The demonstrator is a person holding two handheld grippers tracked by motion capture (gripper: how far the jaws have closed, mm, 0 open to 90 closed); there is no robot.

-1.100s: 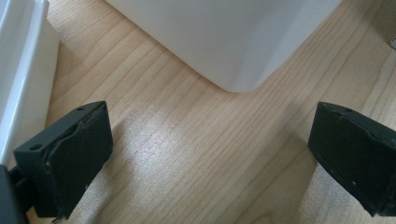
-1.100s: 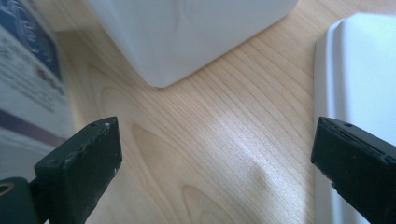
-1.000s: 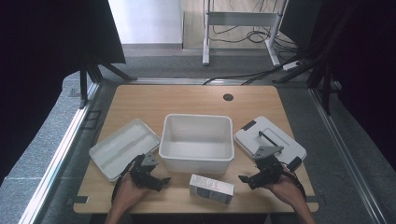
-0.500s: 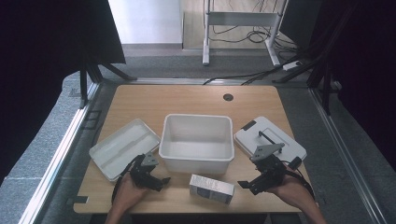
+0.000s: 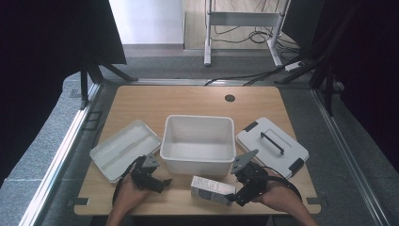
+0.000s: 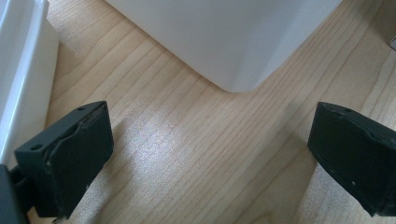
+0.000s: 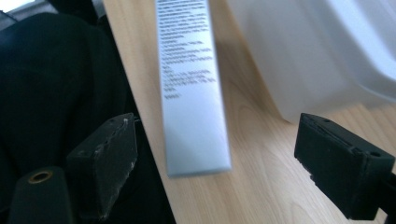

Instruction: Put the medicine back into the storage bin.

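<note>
A small grey-and-white box [image 5: 211, 189] with printed text lies on its side near the table's front edge, just in front of the white bin [image 5: 197, 141]. My right gripper [image 5: 234, 195] sits at the box's right end. In the right gripper view the box [image 7: 194, 93] runs away from me, and its near end lies between the open jaws of the right gripper [image 7: 219, 140]. The jaws have just been closing, but neither pad touches the box. My left gripper [image 5: 162, 183] rests left of the box. Its jaws [image 6: 212, 135] stand wide open over bare wood.
A shallow white tray [image 5: 124, 148] lies left of the bin, and a white lid with a dark handle [image 5: 273, 146] lies to its right. The bin's corner [image 6: 233, 46] is close ahead of the left gripper. The table's front edge [image 5: 197, 209] is just behind the box.
The right hand has moved left and toward the front edge, bringing its gripper up to the box's right end. The left hand has stayed where it was.
</note>
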